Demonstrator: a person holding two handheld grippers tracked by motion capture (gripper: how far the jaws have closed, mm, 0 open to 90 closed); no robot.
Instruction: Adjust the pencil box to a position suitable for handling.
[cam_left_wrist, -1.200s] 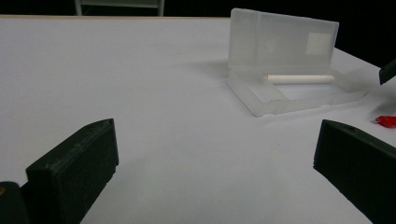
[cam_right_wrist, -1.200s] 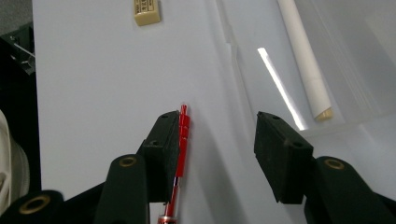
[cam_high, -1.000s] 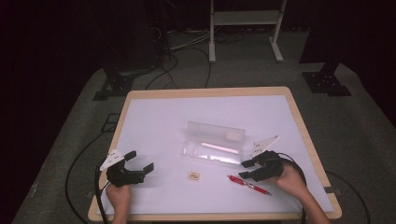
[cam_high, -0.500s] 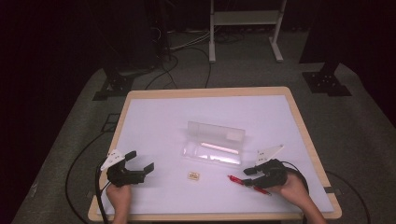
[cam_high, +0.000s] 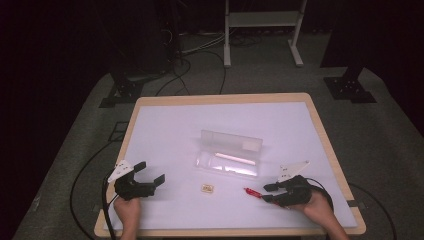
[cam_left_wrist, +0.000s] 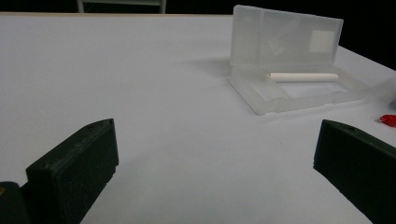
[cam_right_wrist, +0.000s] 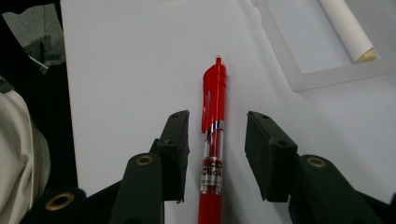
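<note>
A red click pen (cam_right_wrist: 213, 100) lies flat on the white table, and its tip end (cam_high: 251, 191) pokes out to the left of my right gripper (cam_high: 268, 192). In the right gripper view the pen runs up between the two black jaws of my right gripper (cam_right_wrist: 217, 128). The jaws have just been closing, but a gap still shows on each side, so the pads do not touch the pen. My left gripper (cam_high: 150, 172) rests near the front left corner, open wide with nothing between its fingers (cam_left_wrist: 74, 172). A clear case (cam_high: 230, 152) stands open mid-table with a white stick (cam_left_wrist: 302, 77) in its tray.
A small tan item (cam_high: 207, 188) lies between the two grippers, in front of the case. The case's lid (cam_left_wrist: 285, 39) stands upright at the far side. The table's wooden rim (cam_high: 225, 99) borders the white top; cables and stands sit on the floor beyond.
My right gripper has slid toward the near edge and down over the red pen, which now lies between its jaws; the jaws stand narrower. The left gripper has not moved.
</note>
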